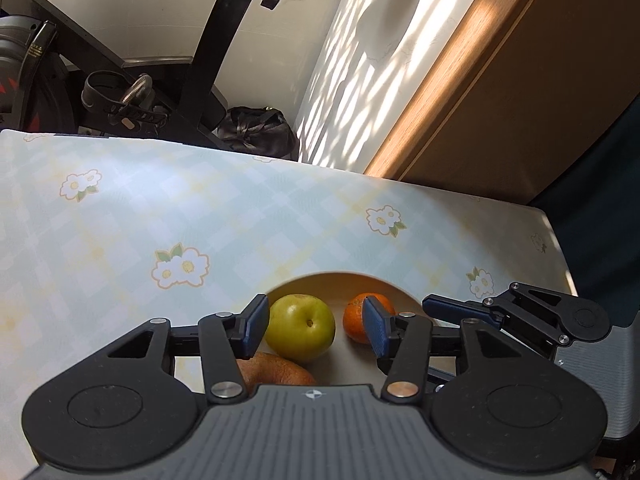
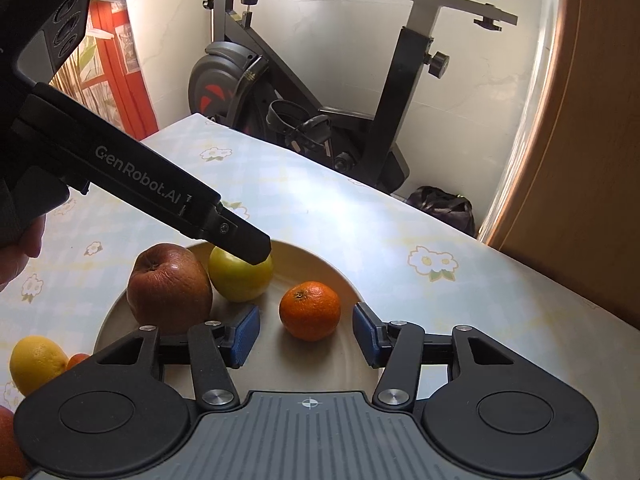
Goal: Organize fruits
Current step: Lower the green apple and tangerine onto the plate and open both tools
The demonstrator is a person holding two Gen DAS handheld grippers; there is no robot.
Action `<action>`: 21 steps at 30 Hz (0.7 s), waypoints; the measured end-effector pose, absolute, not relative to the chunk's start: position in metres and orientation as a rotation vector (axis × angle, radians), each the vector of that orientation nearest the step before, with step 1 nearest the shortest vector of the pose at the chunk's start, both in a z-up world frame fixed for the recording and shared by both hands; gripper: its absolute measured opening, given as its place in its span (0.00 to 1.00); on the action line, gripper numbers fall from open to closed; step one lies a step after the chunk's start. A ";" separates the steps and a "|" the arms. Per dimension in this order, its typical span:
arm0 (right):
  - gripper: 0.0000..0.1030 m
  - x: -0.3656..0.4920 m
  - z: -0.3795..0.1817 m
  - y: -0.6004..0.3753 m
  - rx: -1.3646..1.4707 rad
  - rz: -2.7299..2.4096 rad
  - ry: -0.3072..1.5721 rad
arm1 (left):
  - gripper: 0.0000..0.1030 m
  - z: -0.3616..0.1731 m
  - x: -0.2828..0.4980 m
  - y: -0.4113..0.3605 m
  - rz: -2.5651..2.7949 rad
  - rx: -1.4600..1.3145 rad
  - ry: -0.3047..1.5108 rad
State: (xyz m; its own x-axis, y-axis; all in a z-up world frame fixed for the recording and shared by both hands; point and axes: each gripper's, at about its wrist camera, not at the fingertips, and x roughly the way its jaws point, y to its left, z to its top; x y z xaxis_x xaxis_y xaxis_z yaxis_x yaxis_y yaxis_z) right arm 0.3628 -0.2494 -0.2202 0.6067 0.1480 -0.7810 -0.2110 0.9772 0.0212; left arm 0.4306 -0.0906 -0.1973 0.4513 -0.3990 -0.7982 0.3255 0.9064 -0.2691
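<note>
A beige plate (image 2: 344, 280) on the flowered tablecloth holds a green apple (image 2: 240, 280), a wrinkled red-brown apple (image 2: 168, 288) and a tangerine (image 2: 310, 310). My right gripper (image 2: 305, 336) is open low over the plate, and the tangerine lies just past its blue pads with a gap on each side. In the left wrist view my left gripper (image 1: 316, 328) is open around the green apple (image 1: 300, 328). Its left pad is close to the apple's skin and its right pad stands apart, in front of the tangerine (image 1: 360, 316). The red-brown apple (image 1: 276, 372) is half hidden under the gripper.
A lemon (image 2: 36, 360) and other orange fruit (image 2: 8, 440) lie on the table left of the plate. A hand (image 2: 20, 248) holds the left gripper. Beyond the table's far edge stand an exercise bike (image 2: 320, 120), a black bag (image 2: 440, 204) and a wooden cabinet (image 2: 580, 160).
</note>
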 end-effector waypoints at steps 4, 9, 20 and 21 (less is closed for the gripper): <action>0.50 0.334 -0.200 -0.257 -0.003 0.153 0.843 | 0.52 -0.174 0.402 -0.085 -0.449 -0.065 0.937; 0.68 0.294 -0.181 -0.267 0.096 0.080 0.783 | 0.52 -0.145 0.360 -0.068 -0.442 -0.070 0.849; 0.83 0.214 -0.159 -0.273 0.275 -0.035 0.649 | 0.52 -0.115 0.286 -0.024 -0.415 -0.046 0.732; 0.83 0.209 -0.159 -0.270 0.279 -0.047 0.644 | 0.52 -0.115 0.281 -0.019 -0.413 -0.039 0.727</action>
State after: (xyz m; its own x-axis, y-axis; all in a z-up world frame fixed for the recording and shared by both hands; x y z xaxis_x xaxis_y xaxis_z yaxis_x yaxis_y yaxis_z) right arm 0.2093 -0.2704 -0.1593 0.7998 0.0430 -0.5987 0.1292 0.9617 0.2417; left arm 0.2813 -0.0188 -0.1150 0.6704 -0.3802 -0.6372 0.3532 0.9187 -0.1765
